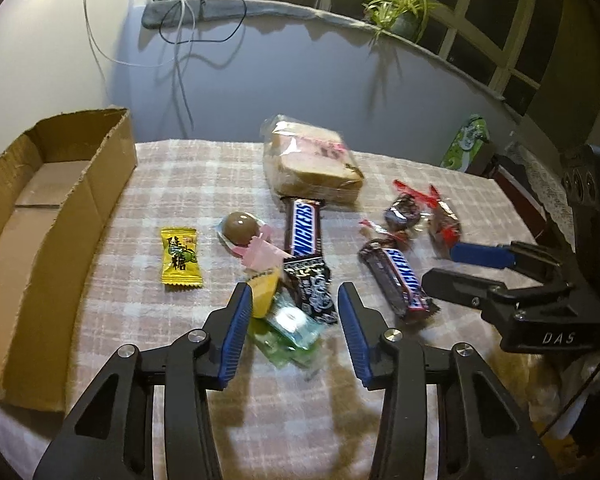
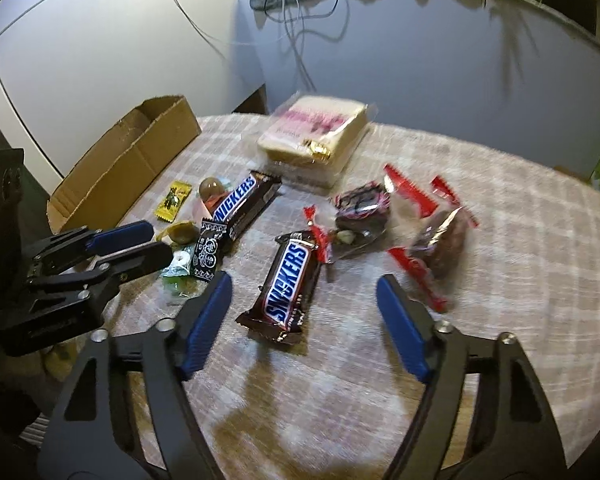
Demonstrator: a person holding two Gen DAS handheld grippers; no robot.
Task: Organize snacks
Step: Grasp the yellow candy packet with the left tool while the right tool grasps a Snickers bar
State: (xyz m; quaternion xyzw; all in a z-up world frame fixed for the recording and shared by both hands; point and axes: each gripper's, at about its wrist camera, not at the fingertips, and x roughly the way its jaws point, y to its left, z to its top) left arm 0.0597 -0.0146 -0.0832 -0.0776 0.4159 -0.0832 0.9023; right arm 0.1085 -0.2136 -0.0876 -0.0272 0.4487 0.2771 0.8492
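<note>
Snacks lie scattered on a checked tablecloth [image 1: 180, 184]. My left gripper [image 1: 294, 292] is open, its blue pads either side of a small pile: a green mint wrapper [image 1: 292, 324], a black packet [image 1: 312, 288] and a yellow sweet [image 1: 264, 296]. My right gripper [image 2: 304, 280] is open and straddles a Snickers bar [image 2: 288, 284] without pressing it. A second Snickers bar [image 1: 304, 224], a chocolate ball [image 1: 240, 226], a yellow candy [image 1: 180, 260], bagged bread [image 1: 312, 160] and red-wrapped sweets [image 2: 440, 248] lie beyond. An open cardboard box [image 1: 60, 208] stands at the left.
The right gripper [image 1: 444, 264] shows at the right edge of the left wrist view, the left gripper [image 2: 158, 240] at the left of the right wrist view. A green packet [image 1: 466, 142] leans at the far right. Cables [image 1: 180, 60] hang down the wall behind the table.
</note>
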